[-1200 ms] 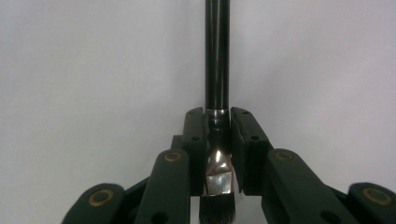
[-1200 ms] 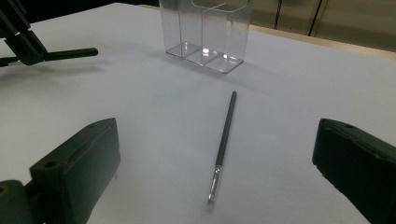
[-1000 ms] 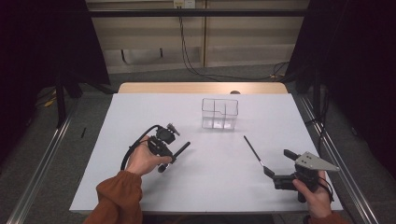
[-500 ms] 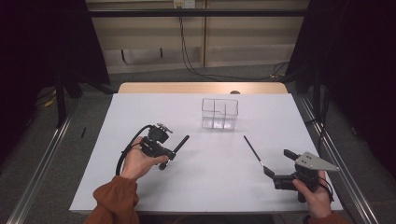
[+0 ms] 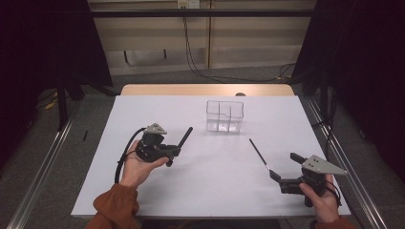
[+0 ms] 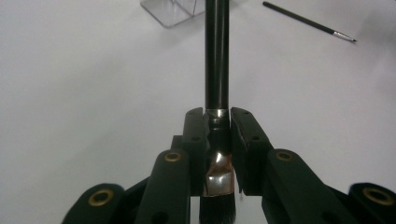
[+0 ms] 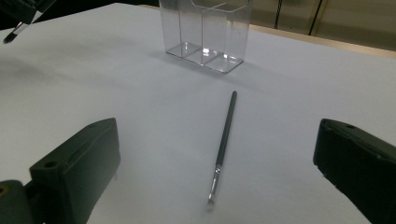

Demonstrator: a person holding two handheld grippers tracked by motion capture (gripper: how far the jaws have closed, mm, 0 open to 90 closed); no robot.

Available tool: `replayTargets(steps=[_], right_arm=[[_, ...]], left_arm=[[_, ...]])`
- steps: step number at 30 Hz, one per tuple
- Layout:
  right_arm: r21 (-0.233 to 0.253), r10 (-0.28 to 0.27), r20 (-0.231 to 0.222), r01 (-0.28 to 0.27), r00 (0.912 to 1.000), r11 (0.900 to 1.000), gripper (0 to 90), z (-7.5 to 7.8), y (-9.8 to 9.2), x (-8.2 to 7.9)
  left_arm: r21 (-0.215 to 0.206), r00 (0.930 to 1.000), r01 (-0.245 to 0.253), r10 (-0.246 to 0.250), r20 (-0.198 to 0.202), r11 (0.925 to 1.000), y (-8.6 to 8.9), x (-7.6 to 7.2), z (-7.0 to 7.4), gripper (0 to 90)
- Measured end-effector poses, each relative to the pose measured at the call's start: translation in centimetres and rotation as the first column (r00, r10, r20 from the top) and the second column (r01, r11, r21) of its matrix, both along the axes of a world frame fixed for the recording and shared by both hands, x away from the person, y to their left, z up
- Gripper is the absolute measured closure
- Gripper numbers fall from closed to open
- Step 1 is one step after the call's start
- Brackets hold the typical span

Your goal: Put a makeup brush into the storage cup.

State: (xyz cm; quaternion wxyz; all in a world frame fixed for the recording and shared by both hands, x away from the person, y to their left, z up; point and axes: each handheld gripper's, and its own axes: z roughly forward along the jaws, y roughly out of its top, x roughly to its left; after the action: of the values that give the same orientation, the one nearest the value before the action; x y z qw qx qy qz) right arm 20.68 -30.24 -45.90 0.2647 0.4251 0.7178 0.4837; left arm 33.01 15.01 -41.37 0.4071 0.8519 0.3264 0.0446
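thick brush [image 6: 217,56]: clamped at ferrule in left claw [image 6: 217,122], handle toward clear organizer [image 5: 224,116]. thin brush [image 7: 223,142]: on counter [image 5: 215,181] before organizer, ahead of wide-open right claw [image 5: 282,167].

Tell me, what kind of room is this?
Probably a lab or test studio: a white table ringed by dark curtains, cables on the floor, and a person working with a left gripper and right gripper.

Brush [image 6: 217,51]: glossy black handle, dented metal ferrule. Organizer [image 7: 204,30]: clear glossy plastic. Bench [image 5: 200,191]: matt white. Tongs [image 6: 217,149]: matt black.
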Motion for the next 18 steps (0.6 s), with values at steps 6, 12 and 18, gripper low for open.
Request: replayTargets(steps=[6, 12, 18], right_arm=[[0.003, 0.005, 0.003, -0.005, 1.0000, 1.000, 0.3, 0.02, 0.00, -0.04], [0.004, 0.006, 0.005, -0.006, 1.0000, 1.000, 0.3, 0.04, 0.00, -0.08], [0.013, 0.012, 0.009, -0.012, 0.9999, 1.000, 0.3, 0.07, 0.03, -0.09]], left_arm=[[-0.065, 0.9985, 0.002, 0.001, 0.054, 0.9979, 0.42, -0.21, -0.15, 77.0], [-0.129, 0.9970, 0.016, -0.006, 0.077, 0.9915, 0.68, -0.34, -0.18, 76.9], [-0.182, 0.9943, 0.056, -0.039, 0.099, 0.9817, 0.26, -0.52, -0.05, 76.9]])
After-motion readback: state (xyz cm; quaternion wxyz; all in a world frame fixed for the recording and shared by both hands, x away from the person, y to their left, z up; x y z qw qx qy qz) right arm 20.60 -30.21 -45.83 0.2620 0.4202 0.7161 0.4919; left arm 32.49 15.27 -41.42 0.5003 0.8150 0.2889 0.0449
